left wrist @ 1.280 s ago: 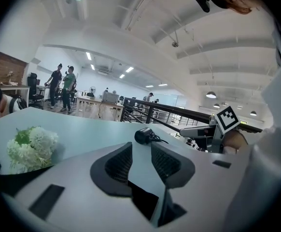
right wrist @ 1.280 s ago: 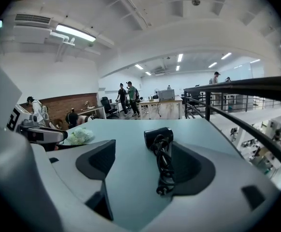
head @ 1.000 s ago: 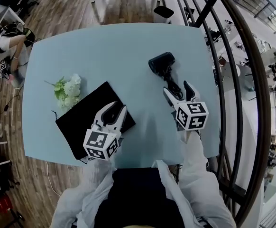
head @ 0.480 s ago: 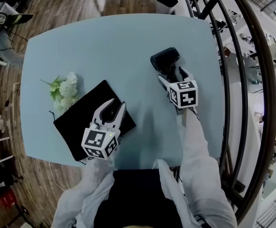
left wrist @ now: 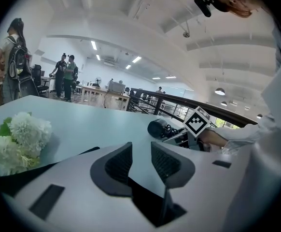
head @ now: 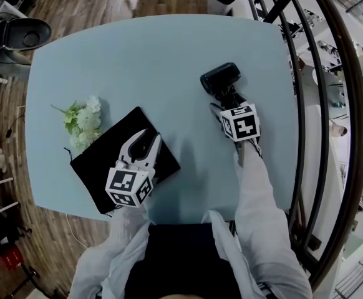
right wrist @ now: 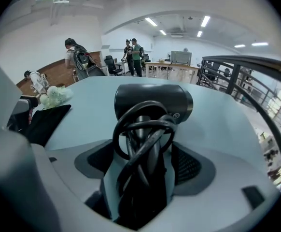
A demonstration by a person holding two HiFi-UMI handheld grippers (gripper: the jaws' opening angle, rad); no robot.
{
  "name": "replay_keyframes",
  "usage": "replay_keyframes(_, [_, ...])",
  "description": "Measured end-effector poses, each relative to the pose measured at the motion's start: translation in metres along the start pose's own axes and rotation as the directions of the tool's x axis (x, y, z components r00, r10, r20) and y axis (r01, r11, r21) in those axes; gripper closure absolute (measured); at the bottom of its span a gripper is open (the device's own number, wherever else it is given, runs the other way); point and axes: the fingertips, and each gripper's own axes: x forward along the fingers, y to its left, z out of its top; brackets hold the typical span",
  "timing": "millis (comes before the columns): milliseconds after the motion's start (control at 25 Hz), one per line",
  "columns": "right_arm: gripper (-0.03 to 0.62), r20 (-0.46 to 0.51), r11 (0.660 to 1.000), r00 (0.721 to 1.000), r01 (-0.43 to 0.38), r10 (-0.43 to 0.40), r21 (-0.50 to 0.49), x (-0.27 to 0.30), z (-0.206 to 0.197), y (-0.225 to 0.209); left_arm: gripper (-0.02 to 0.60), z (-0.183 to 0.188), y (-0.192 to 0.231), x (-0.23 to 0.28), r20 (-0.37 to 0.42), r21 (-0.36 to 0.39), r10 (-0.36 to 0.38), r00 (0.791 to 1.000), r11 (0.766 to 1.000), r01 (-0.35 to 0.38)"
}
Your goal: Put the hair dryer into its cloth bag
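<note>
The dryer (head: pixel 220 78) is black. It lies on the blue table (head: pixel 156 55), over on the right side and well away from the bag (head: pixel 99 162). Its fat round end points to the far side of the table, and its handle points back at the person. A black cord (right wrist: pixel 140 129) is looped round the handle.

The right gripper (head: pixel 226 102) tips down over the handle. Its fingers are wide apart, one on each side of the handle and cord. They have just been closing a bit. A thin strip of blue table shows beside each pad, so they are not squeezing the dryer yet.

The bag is black and lies flat on the left part of the table, near the front edge. The left gripper (head: pixel 143 143) hangs over the bag's near corner. Its fingers are partly apart and nothing is between them. Only the table shows through the gap.

A bunch of white flowers (head: pixel 85 120) with green leaves lies just beside the bag's far left edge.

A dark rail (head: pixel 306 104) curves past the right side of the table. Under the table is a wood floor. Far off in the room, a few people stand by some desks.
</note>
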Motion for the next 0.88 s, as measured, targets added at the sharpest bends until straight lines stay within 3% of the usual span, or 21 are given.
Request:
replay_keyframes(120, [0.219,0.009,1.0,1.0,-0.002,0.002,0.003,-0.001,0.0,-0.001,0.453,-0.001,0.002,0.001,-0.001,-0.003,-0.001,1.0,1.0,0.001])
replay_keyframes(280, [0.31,0.026,0.998,0.999,0.045,-0.044,-0.036,-0.006,0.003,-0.001,0.453,0.002,0.003,-0.002,0.006,0.0,-0.004,1.0,1.0,0.004])
replay_keyframes(360, [0.391,0.038,0.993,0.995,0.092,-0.089,-0.074,-0.008,0.004,0.001,0.453,0.003,0.004,-0.005,0.013,0.0,0.0,1.0,1.0,0.0])
replay_keyframes(640, [0.396,0.061,0.993,0.991,0.117,-0.115,-0.021,-0.019,0.0,0.003,0.453,0.015,0.005,-0.024,0.045,0.016,0.017,0.999,1.0,-0.017])
replay_keyframes(880, [0.398,0.11,0.99,0.986,0.13,-0.124,-0.048,-0.047,-0.004,0.025,0.453,0.017,0.007,-0.043,0.066,0.014,0.043,0.997,0.999,-0.044])
